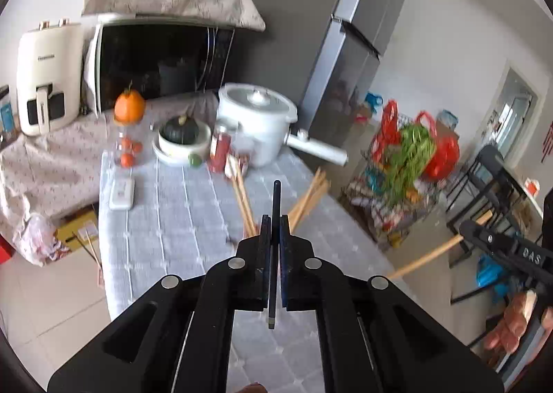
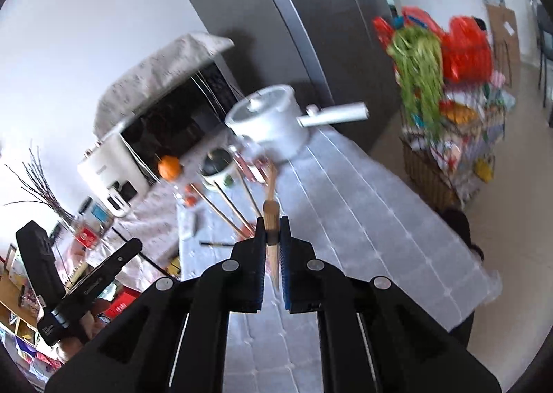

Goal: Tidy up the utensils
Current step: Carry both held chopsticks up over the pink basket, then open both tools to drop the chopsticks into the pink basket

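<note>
A: What is the left gripper [image 1: 275, 220] holding?

B: Its jaws are clamping together on a black chopstick [image 1: 276, 199], which is pointing toward twelve o'clock above the grey checked tablecloth [image 1: 179, 206]. Loose wooden chopsticks [image 1: 243, 199] are lying on the cloth just beyond the fingertips, fanning toward eleven and one o'clock.

A: And the right gripper [image 2: 273, 223]?

B: It is pinching a wooden chopstick [image 2: 271, 220], jaws pressing on its shaft, the thick end projecting toward twelve o'clock. In the left view this gripper is appearing at three o'clock, the stick slanting toward seven.

A: What is lying farther out?

B: More wooden chopsticks are resting on the cloth at eleven o'clock, and a second black chopstick [image 2: 216, 244] at ten. Beyond them are standing a white long-handled pot [image 1: 259, 120], a bowl holding a dark squash [image 1: 181, 132], an orange [image 1: 129, 106] and a microwave [image 1: 155, 58].
</note>
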### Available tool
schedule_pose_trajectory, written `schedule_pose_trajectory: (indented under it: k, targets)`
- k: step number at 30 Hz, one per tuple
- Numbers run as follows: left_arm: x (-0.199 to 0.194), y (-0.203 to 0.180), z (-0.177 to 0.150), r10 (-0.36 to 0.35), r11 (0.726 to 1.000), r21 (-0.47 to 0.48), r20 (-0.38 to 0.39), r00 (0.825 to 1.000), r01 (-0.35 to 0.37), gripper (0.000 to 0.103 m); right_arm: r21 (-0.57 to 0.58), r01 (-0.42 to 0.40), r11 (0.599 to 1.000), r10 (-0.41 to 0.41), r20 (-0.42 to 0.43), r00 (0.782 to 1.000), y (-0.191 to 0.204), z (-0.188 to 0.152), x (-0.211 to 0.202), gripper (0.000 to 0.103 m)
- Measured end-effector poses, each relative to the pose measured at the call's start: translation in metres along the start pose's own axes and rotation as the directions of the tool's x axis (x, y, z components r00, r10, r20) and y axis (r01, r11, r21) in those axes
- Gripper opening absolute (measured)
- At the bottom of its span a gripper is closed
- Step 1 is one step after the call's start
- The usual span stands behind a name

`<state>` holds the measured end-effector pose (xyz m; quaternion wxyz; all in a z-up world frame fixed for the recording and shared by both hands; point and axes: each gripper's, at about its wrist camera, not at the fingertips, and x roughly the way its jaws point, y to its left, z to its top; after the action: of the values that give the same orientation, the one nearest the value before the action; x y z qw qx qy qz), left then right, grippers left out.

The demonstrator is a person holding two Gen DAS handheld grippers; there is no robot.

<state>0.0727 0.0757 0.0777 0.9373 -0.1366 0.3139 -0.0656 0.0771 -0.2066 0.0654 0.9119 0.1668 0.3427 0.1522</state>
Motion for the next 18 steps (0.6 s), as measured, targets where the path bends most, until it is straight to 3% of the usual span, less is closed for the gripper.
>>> schedule_pose_trajectory:
  k: [9,10,12,15,18]
  targets:
    - [0.047,-0.007,0.050,0.014,0.998,-0.068,0.044,0.999,-0.011,0.005,-0.038,-0.023,0.999,0.024,0.031,0.999,0.023,0.036,0.005,0.008]
    - [0.059,-0.005,0.051,0.016,0.997,-0.082,0.028,0.999,-0.014,0.010,-0.041,-0.019,0.999,0.020,0.032,0.999,0.024,0.038,0.007,0.008]
    - [0.086,0.003,0.048,0.021,0.993,-0.119,-0.045,0.999,-0.026,0.060,-0.040,-0.016,0.999,0.017,0.029,0.999,0.025,0.042,0.011,0.008]
    - [0.103,0.029,0.037,0.026,0.972,-0.230,-0.089,0.996,-0.046,0.057,-0.034,-0.012,0.999,0.013,0.012,1.000,0.027,0.046,0.020,0.008]
    - [0.092,0.044,0.028,0.050,0.964,-0.257,-0.057,0.997,-0.063,0.057,-0.038,-0.004,0.999,0.004,0.010,1.000,0.029,0.048,0.026,0.008]
